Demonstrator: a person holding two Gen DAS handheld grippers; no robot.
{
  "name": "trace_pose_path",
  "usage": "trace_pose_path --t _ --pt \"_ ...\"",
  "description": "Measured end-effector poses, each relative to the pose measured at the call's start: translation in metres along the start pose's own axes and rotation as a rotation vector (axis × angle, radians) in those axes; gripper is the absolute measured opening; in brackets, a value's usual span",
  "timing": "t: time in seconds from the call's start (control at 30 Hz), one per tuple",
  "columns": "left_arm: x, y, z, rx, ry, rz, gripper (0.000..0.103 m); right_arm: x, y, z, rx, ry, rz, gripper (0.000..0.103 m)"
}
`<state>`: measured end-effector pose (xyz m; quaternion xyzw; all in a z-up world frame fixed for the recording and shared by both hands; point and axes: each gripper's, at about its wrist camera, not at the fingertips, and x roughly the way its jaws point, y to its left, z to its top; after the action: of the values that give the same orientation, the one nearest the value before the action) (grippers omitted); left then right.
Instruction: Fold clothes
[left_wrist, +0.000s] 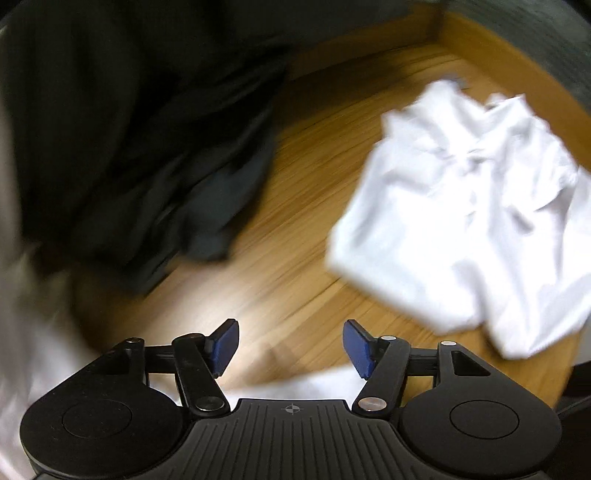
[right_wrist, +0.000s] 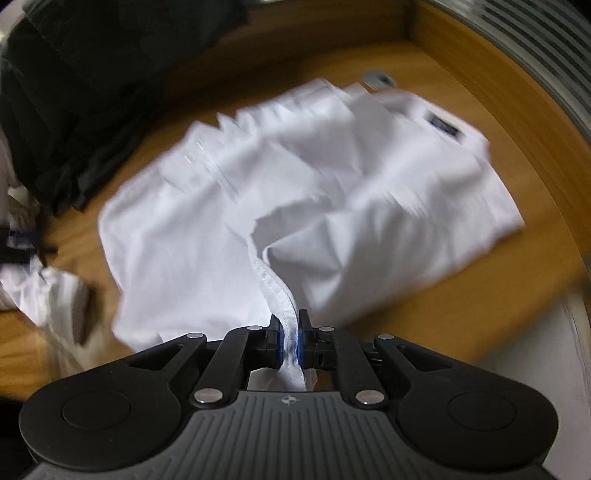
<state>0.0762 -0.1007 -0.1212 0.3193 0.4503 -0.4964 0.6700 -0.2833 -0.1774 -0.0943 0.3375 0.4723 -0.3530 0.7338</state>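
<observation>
While both views are smeared by blur, the wooden tabletop (left_wrist: 295, 236) shows a heap of dark clothes (left_wrist: 129, 129) at its left and a crumpled white shirt (right_wrist: 295, 192) spread toward the right edge, bare wood between them. A small metal ring (right_wrist: 378, 79) lies just past the shirt. The right claw (right_wrist: 290, 339) is pinching the shirt's stitched hem. The left claw (left_wrist: 291, 349) stands spread over bare wood, nothing between its blue pads (left_wrist: 225, 345)
</observation>
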Motion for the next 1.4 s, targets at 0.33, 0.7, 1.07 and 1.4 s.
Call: trace_pose_path --t 0.33,0.7,1.07,1.4 --pt "0.050 -0.102 0.079 0.290 0.003 -0.115 0.070 0.008 -0.078 -0.123 0.321 0.099 -0.169 0.008" --pt "0.042 -0.204 0.109 0.433 -0.038 -0.245 0.078 -0.046 -0.079 -0.104 0.237 -0.051 -0.184 0.048" --pt "0.048 -0.308 0.096 0.539 -0.027 -0.359 0.078 -0.062 -0.083 -0.039 0.173 -0.201 -0.103 0.080" --pt "0.106 -0.359 0.096 0.541 0.026 -0.249 0.078 -0.041 -0.102 -0.032 0.196 -0.198 -0.092 0.080"
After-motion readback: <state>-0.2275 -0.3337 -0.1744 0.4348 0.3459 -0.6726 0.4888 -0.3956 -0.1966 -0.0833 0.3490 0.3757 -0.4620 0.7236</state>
